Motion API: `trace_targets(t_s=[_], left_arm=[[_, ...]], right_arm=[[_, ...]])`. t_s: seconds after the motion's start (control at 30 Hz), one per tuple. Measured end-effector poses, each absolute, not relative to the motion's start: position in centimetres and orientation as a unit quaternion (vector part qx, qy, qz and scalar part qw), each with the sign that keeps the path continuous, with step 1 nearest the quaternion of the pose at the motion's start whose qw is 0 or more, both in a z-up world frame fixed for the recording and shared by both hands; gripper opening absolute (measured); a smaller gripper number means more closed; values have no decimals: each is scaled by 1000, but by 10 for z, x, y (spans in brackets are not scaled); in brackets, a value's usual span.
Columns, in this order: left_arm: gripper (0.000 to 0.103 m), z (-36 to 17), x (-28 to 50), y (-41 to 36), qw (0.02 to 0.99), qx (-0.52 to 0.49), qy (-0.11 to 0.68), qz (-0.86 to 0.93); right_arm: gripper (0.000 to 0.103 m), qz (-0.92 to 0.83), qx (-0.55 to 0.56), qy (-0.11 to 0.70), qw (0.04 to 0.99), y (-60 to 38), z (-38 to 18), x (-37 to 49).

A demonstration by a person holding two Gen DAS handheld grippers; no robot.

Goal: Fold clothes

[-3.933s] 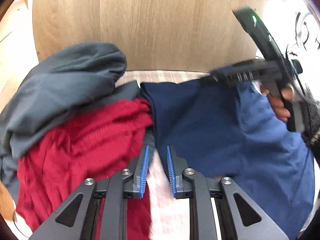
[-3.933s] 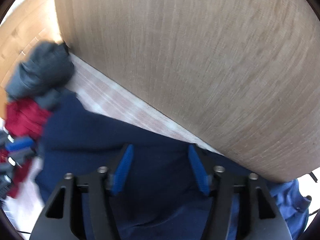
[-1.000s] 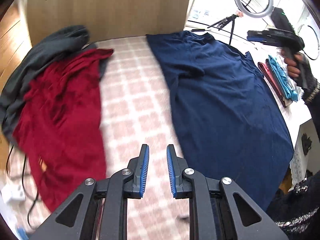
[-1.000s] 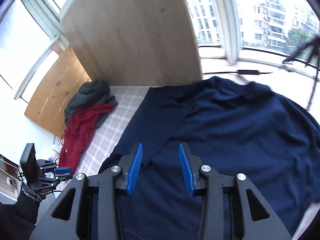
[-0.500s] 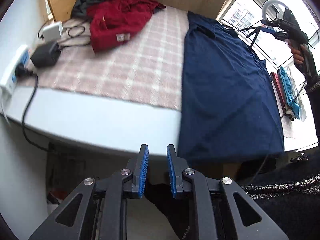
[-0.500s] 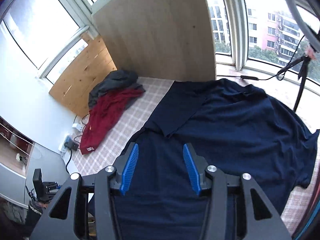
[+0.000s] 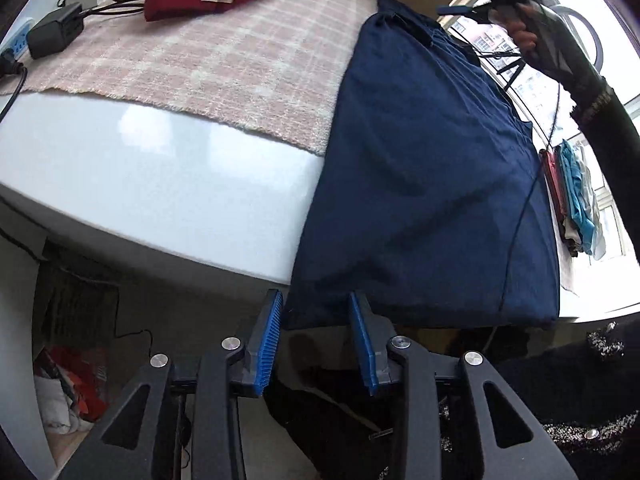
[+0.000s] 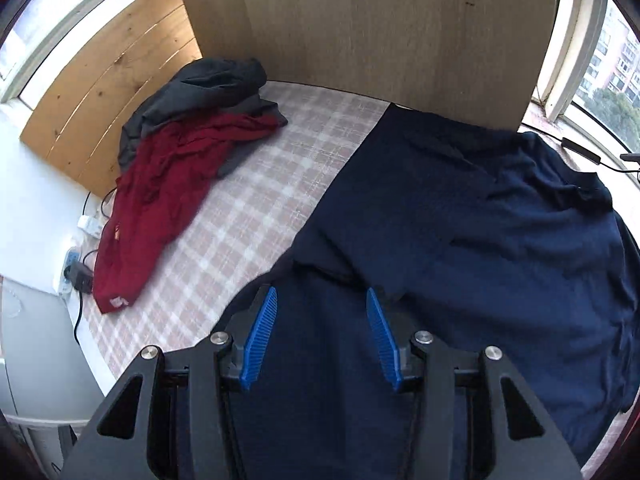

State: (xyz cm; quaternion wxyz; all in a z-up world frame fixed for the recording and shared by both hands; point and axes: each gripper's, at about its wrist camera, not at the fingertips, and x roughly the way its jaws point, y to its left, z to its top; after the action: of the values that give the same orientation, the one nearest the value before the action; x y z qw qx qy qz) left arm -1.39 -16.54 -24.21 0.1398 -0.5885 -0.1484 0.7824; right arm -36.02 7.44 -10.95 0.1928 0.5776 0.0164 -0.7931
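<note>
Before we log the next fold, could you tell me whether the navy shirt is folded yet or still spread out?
Still spread. The navy shirt lies open over the checked cloth, and its hem hangs over the table edge.

A home room, likely a bedroom corner used for laundry. A checked blanket [image 8: 256, 216] covers a white table [image 7: 160, 176], clothes lie piled at ten o'clock, a power strip [image 8: 70, 264] sits at nine, and windows [image 8: 600, 40] at two o'clock show apartment blocks.
</note>
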Motion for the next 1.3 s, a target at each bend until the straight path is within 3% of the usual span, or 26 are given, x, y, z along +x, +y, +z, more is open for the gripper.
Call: trace_targets(t_s=[0.1, 0.27, 0.37, 0.5, 0.57, 0.63, 0.67, 0.7, 0.87, 1.1, 1.2, 1.23, 1.3], left_arm=[[29, -243, -17, -168, 158, -591, -140, 778], [6, -244, -18, -182, 177, -591, -159, 771], [5, -239, -17, -180, 185, -586, -146, 775], [4, -232, -15, -179, 201, -575, -133, 782], [4, -226, -13, -177, 203, -567, -121, 789], [4, -217, -11, -171, 203, -556, -102, 800], [4, -211, -9, -167, 202, -550, -90, 805], [4, -205, -7, -159, 204, -545, -74, 810], [4, -172, 10, -104, 243, -525, -4, 816], [4, -150, 32, 0, 307, -511, 69, 800], [5, -166, 31, 39, 333, -532, 50, 777], [8, -176, 30, 52, 341, -545, 44, 765], [9, -187, 39, 65, 344, -563, 48, 750]], right_arm=[[46, -790, 592, 22, 157, 52, -127, -385], [46, -779, 617, 20, 114, 35, -154, -408], [46, -767, 633, 25, 100, 26, -169, -413], [55, -758, 636, 93, 109, 7, -179, -402], [54, -762, 633, 71, 114, 21, -172, -400], [41, -767, 629, 46, 120, 37, -164, -397], [23, -769, 627, 33, 122, 44, -160, -396], [14, -770, 625, 20, 125, 52, -156, -395], [8, -777, 612, -43, 138, 90, -137, -390], [8, -792, 587, -99, 137, 172, -112, -370], [8, -797, 583, -99, 126, 208, -118, -365], [10, -794, 591, -82, 115, 214, -125, -365], [37, -786, 610, -46, 91, 225, -141, -365]])
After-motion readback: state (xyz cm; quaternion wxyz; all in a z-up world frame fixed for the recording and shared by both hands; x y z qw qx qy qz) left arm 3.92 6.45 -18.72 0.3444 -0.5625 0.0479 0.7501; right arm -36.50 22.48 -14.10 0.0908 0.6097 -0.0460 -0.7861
